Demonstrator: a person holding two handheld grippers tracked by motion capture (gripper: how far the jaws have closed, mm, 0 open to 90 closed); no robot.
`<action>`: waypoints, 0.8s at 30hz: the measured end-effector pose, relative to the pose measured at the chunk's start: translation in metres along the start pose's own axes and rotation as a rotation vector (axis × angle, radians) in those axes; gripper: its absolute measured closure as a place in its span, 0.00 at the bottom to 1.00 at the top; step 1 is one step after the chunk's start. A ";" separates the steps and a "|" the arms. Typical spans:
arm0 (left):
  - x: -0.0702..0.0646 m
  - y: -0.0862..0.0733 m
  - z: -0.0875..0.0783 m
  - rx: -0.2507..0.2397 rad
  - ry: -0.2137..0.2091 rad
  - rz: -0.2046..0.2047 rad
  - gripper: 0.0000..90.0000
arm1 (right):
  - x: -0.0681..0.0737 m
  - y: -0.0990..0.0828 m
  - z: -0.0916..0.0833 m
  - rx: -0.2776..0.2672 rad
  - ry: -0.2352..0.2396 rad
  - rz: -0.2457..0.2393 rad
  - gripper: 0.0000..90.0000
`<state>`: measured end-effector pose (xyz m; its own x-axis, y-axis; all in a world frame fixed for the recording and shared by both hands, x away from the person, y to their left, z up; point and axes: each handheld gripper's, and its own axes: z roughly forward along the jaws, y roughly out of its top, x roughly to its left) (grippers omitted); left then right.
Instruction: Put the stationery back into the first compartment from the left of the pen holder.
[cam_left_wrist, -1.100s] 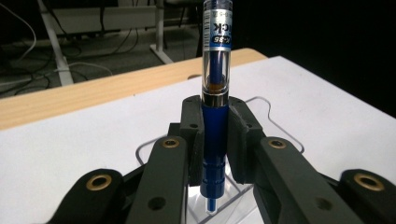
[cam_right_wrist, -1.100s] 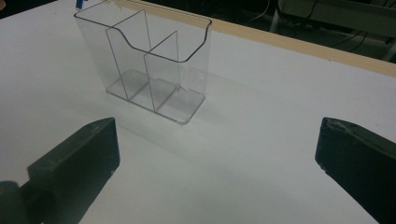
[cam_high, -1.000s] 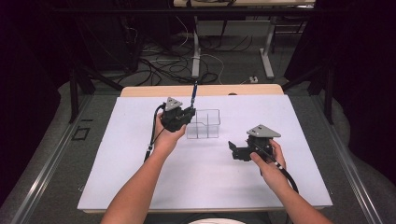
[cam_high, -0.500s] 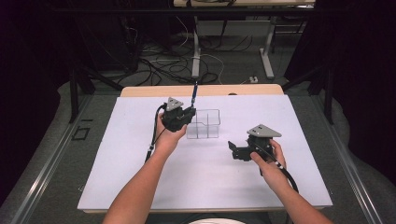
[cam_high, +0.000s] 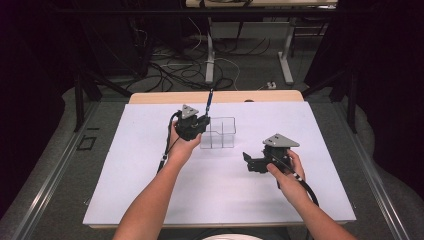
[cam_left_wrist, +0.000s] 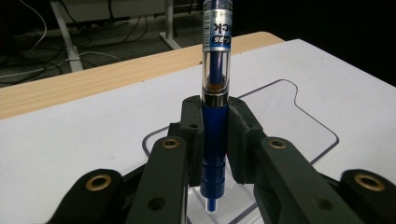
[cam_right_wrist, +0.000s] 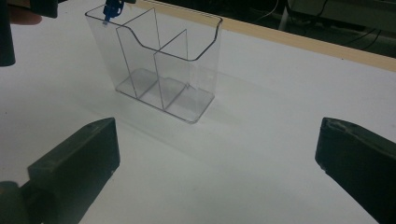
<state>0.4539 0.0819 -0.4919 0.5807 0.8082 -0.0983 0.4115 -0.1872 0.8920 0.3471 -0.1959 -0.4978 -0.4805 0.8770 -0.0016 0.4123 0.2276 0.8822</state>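
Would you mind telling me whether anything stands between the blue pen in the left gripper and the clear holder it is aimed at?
Nothing visible does. The left gripper is shut on the blue pen, its tip hanging right at the open top of the clear holder, whose compartments look empty. The right gripper is open and stands apart from it.

Wide bare room is being left on the white counter (cam_high: 150, 190) in front of, to the left of and to the right of the clear divided holder (cam_high: 218, 133), the one fixed obstacle on it. The holder's left end is being crowded by the left claw (cam_high: 200, 121) and its upright blue pen (cam_left_wrist: 215, 116). The stretch between the holder and the right claw (cam_high: 248, 162) is being kept unobstructed.
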 end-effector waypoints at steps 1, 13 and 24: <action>0.000 0.000 0.000 0.007 0.006 0.004 0.88 | 0.000 0.000 0.000 -0.001 -0.002 -0.003 0.00; 0.001 -0.002 0.001 0.032 0.019 0.008 0.84 | -0.002 0.000 0.000 -0.001 0.006 0.014 0.00; 0.000 0.005 -0.015 0.012 0.020 0.005 0.58 | -0.001 0.000 -0.001 0.001 0.007 0.016 0.00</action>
<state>0.4451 0.0890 -0.4808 0.5689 0.8180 -0.0848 0.4169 -0.1980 0.8871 0.3474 -0.1973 -0.4972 -0.4794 0.8775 0.0161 0.4210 0.2138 0.8815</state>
